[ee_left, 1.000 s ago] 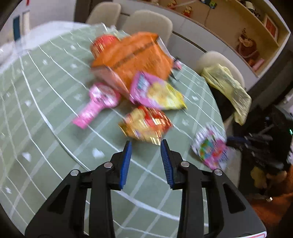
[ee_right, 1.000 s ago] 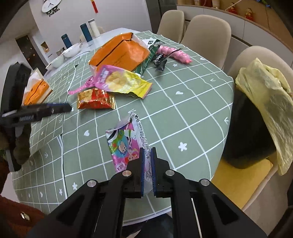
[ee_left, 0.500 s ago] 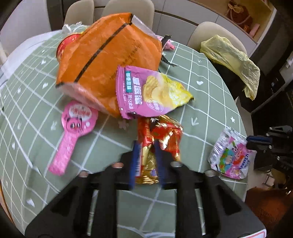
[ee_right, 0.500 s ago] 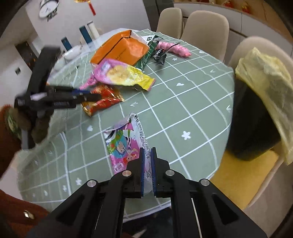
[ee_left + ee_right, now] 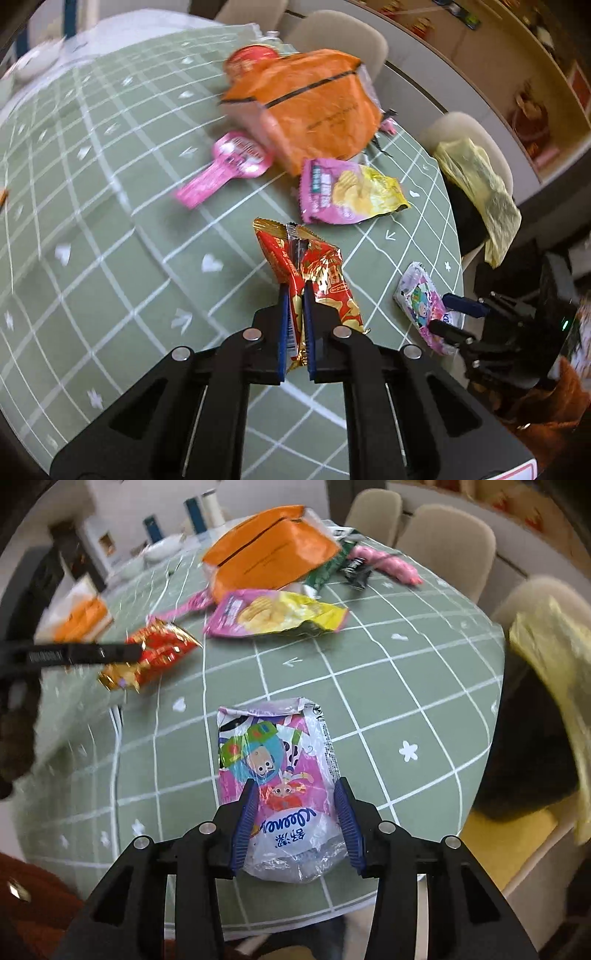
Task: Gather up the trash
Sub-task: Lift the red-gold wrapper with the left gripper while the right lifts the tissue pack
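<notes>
My left gripper [image 5: 294,291] is shut on a red and gold snack wrapper [image 5: 321,273] and holds it just above the green checked tablecloth [image 5: 110,229]; the wrapper also shows in the right wrist view [image 5: 155,653]. My right gripper [image 5: 294,794] is open, its jaws on either side of a pink cartoon tissue pack [image 5: 280,775] that lies flat near the table's edge. The tissue pack also shows in the left wrist view [image 5: 421,299].
A pink and yellow crisp bag [image 5: 347,192], a big orange bag [image 5: 314,107], a pink fan-shaped packet [image 5: 225,166] and a red tin [image 5: 251,61] lie farther on. A black bin with a yellow liner [image 5: 546,686] stands on a chair to the right.
My left gripper closed on the red and gold wrapper and lifted it. My right gripper opened from shut and moved forward around the tissue pack.
</notes>
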The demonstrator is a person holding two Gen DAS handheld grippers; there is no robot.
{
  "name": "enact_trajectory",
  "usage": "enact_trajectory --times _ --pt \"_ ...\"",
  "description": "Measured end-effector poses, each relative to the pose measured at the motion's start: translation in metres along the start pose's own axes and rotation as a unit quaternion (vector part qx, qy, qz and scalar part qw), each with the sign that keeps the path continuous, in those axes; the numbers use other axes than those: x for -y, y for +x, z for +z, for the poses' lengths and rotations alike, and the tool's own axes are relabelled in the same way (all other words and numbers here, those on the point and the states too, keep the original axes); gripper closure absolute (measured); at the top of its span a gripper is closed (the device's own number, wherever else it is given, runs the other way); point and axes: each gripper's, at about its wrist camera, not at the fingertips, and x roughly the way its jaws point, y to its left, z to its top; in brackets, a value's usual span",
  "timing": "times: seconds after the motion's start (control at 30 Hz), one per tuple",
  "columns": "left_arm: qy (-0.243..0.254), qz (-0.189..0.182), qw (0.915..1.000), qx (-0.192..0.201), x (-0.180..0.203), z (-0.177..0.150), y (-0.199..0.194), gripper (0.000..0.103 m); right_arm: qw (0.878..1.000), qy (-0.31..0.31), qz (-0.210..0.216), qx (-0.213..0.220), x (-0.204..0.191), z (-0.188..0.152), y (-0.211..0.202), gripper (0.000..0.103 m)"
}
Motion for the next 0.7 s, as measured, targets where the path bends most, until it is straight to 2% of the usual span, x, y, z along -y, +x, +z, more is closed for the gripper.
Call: enact_trajectory --times 0.17,0.37,0.57,0.63,0.67,0.7 --pt "-0.021 0.004 0.9998 0.006 -0.001 -0.016 -0.010 0.096 0.997 0.038 0.018 0.069 0.013 -0.009 -0.034 0.062" --pt "-0.032 -0.004 0.9995 0.006 0.004 -0.030 -0.012 0.095 0.990 0.128 0.026 0.050 0.037 -0.033 -0.024 0.062" --pt "-0.026 -0.005 0.9996 -0.007 0.017 -0.045 -0.010 0.095 0.993 0.102 0.006 0.065 0.017 -0.042 -0.014 0.062" --pt "-0.024 -0.004 0.9997 -0.005 0.020 -0.050 -0.014 0.095 0.994 0.071 -0.030 0.071 0.003 -0.042 -0.010 0.062" --pt "-0.024 -0.003 0.9997 -0.004 0.020 -0.052 -0.016 0.095 0.995 0.055 -0.043 0.072 -0.002 -0.041 -0.009 0.066" --pt "-0.023 -0.001 0.9997 -0.001 0.021 -0.054 -0.019 0.095 0.996 0.040 -0.045 0.073 -0.008 -0.041 -0.007 0.079"
